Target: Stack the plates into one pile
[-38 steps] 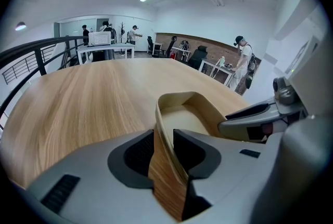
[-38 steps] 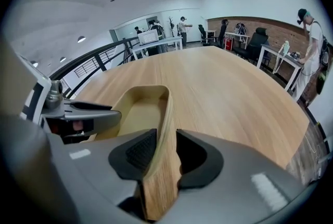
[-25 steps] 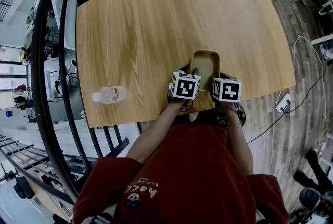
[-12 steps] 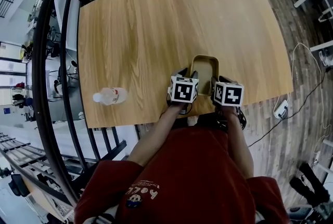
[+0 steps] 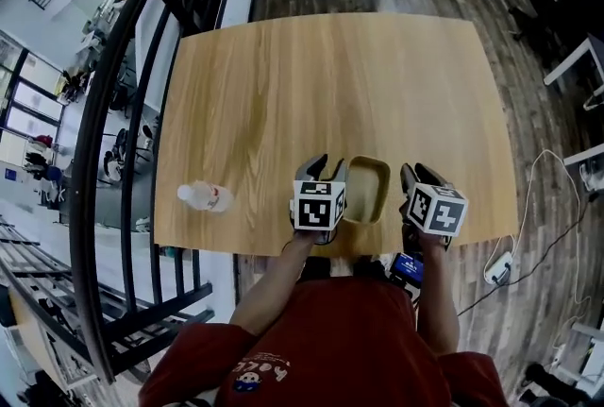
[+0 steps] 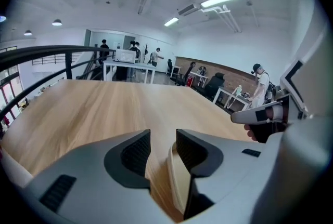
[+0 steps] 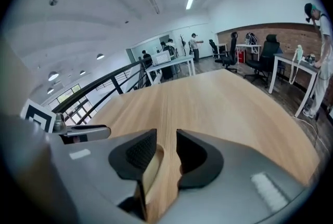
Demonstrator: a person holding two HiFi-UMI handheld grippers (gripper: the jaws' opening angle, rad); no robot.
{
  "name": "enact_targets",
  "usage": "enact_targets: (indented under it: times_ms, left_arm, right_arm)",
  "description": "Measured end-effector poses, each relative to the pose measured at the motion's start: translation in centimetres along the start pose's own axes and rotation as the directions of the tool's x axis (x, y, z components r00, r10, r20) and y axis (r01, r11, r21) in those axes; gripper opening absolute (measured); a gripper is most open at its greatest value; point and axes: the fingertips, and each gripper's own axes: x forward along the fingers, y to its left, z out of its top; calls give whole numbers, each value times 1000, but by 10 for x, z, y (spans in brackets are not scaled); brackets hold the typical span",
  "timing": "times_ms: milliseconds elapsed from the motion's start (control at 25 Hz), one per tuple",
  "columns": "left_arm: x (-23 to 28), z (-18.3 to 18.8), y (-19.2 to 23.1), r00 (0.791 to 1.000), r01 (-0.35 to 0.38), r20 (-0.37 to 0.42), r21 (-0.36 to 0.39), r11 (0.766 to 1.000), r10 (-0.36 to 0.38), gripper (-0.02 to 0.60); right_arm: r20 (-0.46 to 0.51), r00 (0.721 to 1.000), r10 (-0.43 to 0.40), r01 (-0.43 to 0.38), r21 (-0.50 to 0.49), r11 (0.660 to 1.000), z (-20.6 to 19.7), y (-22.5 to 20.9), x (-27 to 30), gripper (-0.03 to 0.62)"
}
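Head view: mustard-yellow rectangular plate (image 5: 368, 191) sits on the wooden table (image 5: 330, 84), close to the edge nearest the person. Its long axis runs away from the person toward the far edge. Can't tell how many plates are in it; no other plate shows anywhere on the table, so the piling is prob. done.

Left gripper (image 5: 327, 169) is at the plate's left long side, fingertips just beside the rim. Right gripper (image 5: 418, 177) is off the plate's right long side, near but a bit more apart, so the left one is nearer. The plate lies btwn the two, inward of each.

Left gripper view: jaws stand wide apart and have just been opening. Nothing is pinched. The plate's rim shows low down by the inner jaw, pads not pressing on it. Right gripper view: jaws also apart w/ a clear gap of table btwn them. The rim again sits low beside the inner jaw, no contact I can see.

Pose: both grippers point forward and slant down toward the table, marker cubes on top, forearms coming in from the plate's near short end.

Any re-grasp would mean closing inward across the short axis, one long rim each. Otherwise both look free to pull clear.

Outward from the plate: a plastic bottle (image 5: 206, 196) lies on its side well to the plate's left, near the same table edge and out of the way.
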Motion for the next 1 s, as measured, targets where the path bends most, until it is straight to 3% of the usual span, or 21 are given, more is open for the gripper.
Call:
enact_targets:
  times_ms: [200, 360, 560, 760, 1000]
  left_arm:
    - [-38, 63, 2, 984, -56, 171, 0, 998, 55, 157]
    - [-65, 99, 1, 956, -93, 282, 17, 996, 84, 156]
    - [-98, 142, 5, 908, -132, 407, 52, 990, 100, 156]
    - [-141, 191, 10, 823, -188, 559, 94, 978, 104, 156]
    - [-204, 237, 11, 684, -257, 725, 133, 957, 83, 153]
  right_arm:
    - [159, 986, 47, -49, 10, 999, 54, -17, -23, 127]
    - [255, 965, 59, -53, -27, 998, 83, -29, -41, 127]
    - [378, 924, 62, -4, -151, 989, 136, -24, -75, 127]
    - [498, 859, 115, 2, -227, 974, 192, -5, -113, 127]
    - [635, 752, 177, 47, -320, 946, 244, 27, -157, 127]
